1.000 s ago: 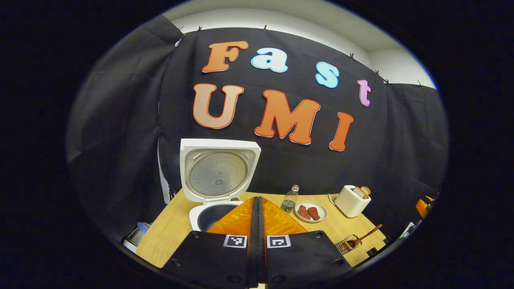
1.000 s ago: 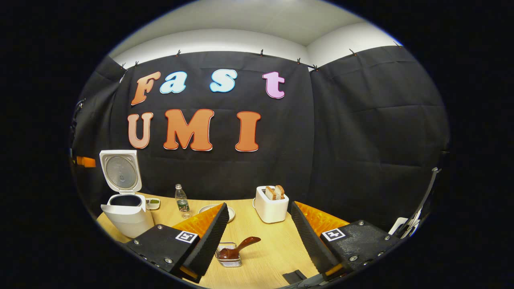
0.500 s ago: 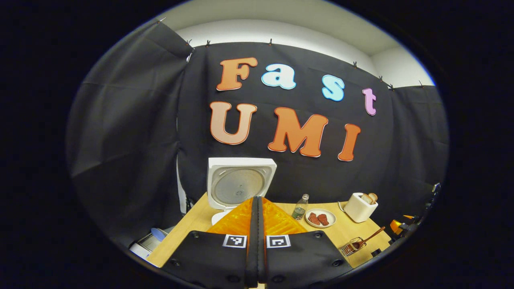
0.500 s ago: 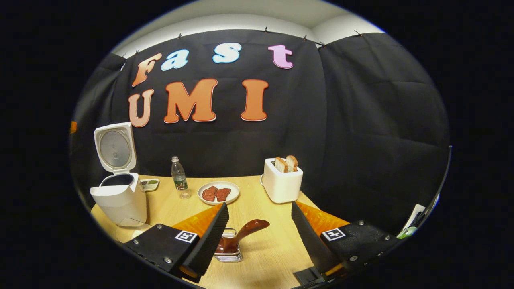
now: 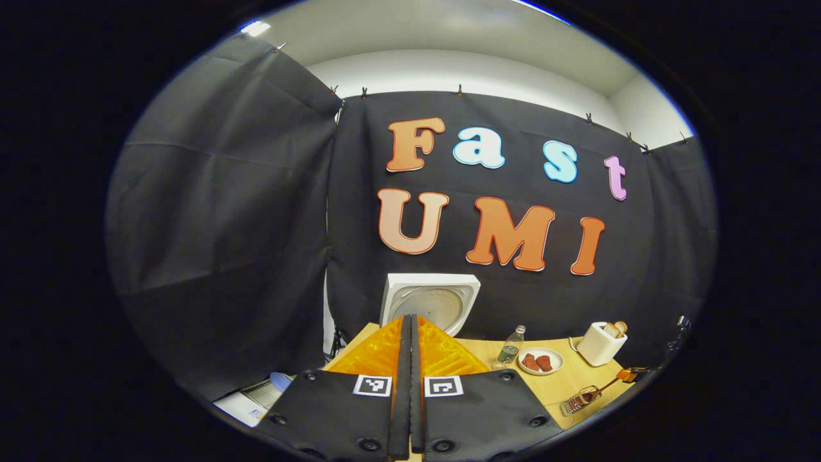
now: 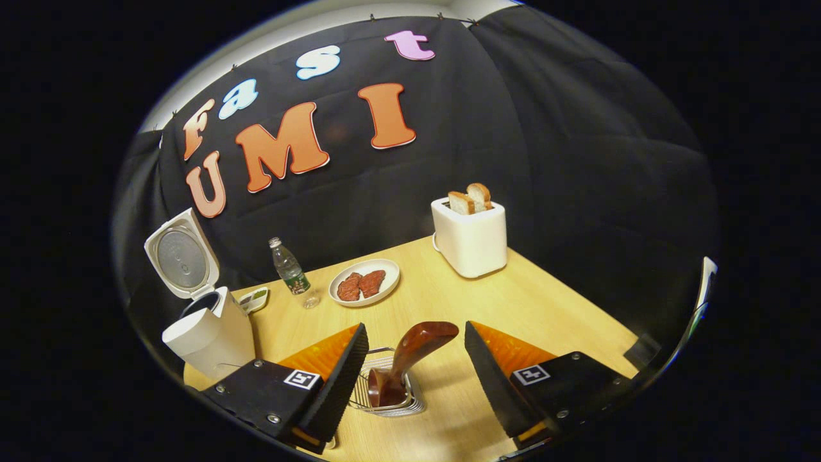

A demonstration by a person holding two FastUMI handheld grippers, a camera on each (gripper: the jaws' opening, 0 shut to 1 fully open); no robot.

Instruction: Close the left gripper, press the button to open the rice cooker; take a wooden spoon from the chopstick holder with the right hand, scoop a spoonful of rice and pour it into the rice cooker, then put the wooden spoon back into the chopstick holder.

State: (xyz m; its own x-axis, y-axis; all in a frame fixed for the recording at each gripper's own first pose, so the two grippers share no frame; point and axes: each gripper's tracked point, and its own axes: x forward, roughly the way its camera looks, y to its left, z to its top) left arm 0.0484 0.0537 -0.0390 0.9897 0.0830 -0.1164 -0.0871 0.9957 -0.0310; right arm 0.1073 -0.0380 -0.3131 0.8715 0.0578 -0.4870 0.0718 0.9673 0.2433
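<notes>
The white rice cooker [image 6: 208, 330] stands at the table's left end with its lid [image 6: 179, 253] swung up; in the left gripper view the raised lid [image 5: 433, 301] shows just beyond my fingers. My left gripper [image 5: 410, 327] is shut with nothing between its fingers, well back from the cooker. A dark wooden spoon [image 6: 414, 350] leans in the wire chopstick holder [image 6: 388, 391], handle end pointing up and right. My right gripper [image 6: 415, 340] is open, and the spoon's handle stands between its spread fingers, untouched. The holder with the spoon [image 5: 587, 398] also shows far right in the left gripper view.
A white toaster [image 6: 471, 234] with two bread slices stands at the back right of the wooden table [image 6: 545, 308]. A plate of meat [image 6: 364, 282], a small water bottle [image 6: 290, 273] and a little dish [image 6: 254, 299] sit between toaster and cooker.
My left gripper has drawn back and tilted up from the open cooker. My right gripper has come forward and down, so the spoon handle now stands between its fingers.
</notes>
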